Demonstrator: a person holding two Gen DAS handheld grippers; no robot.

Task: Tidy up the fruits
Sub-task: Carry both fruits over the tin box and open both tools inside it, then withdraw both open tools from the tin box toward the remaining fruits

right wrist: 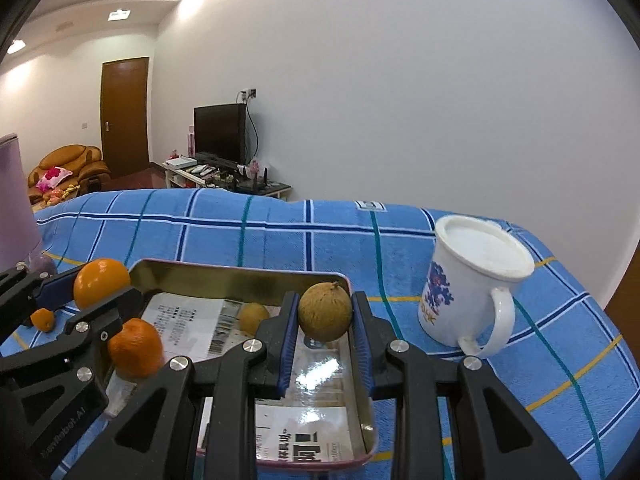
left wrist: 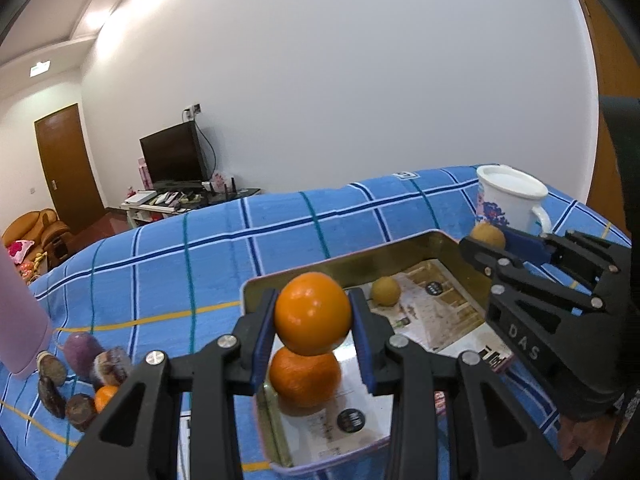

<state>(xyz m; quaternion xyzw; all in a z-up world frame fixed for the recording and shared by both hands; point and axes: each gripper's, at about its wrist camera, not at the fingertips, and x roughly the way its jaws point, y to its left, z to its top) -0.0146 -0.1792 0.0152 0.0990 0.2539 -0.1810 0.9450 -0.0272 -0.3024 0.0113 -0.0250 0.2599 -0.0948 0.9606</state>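
Left wrist view: left gripper (left wrist: 313, 322) clenched on an orange (left wrist: 312, 313), pads on its flanks, held over the metal tray (left wrist: 360, 258) directly above a second orange (left wrist: 304, 376) already lying in it. Right gripper (right wrist: 325, 325) clenched on a small brown round fruit (right wrist: 325, 312), hovering over the tray's 3 o'clock side; a similar brown fruit (right wrist: 253, 317) lies inside toward 12. Handling guess: orange is firm, waxy skin, a bit slippery, rolls when set down, so keep the grip across the widest part and lower it onto a bare patch, not onto the one below. Brown fruit looks light with a thin brittle shell, so go gentle on the squeeze. More fruit is left on the blue checked cloth (left wrist: 160, 264) at 9 o'clock of the tray: purple pieces (left wrist: 82, 350) and a small orange (left wrist: 106, 398). White mug (right wrist: 472, 288) with lid at 2 o'clock, floral print, lettering unreadable. Readable: "DAS" on the right gripper's frame; tray liner has printed text, too small to read.
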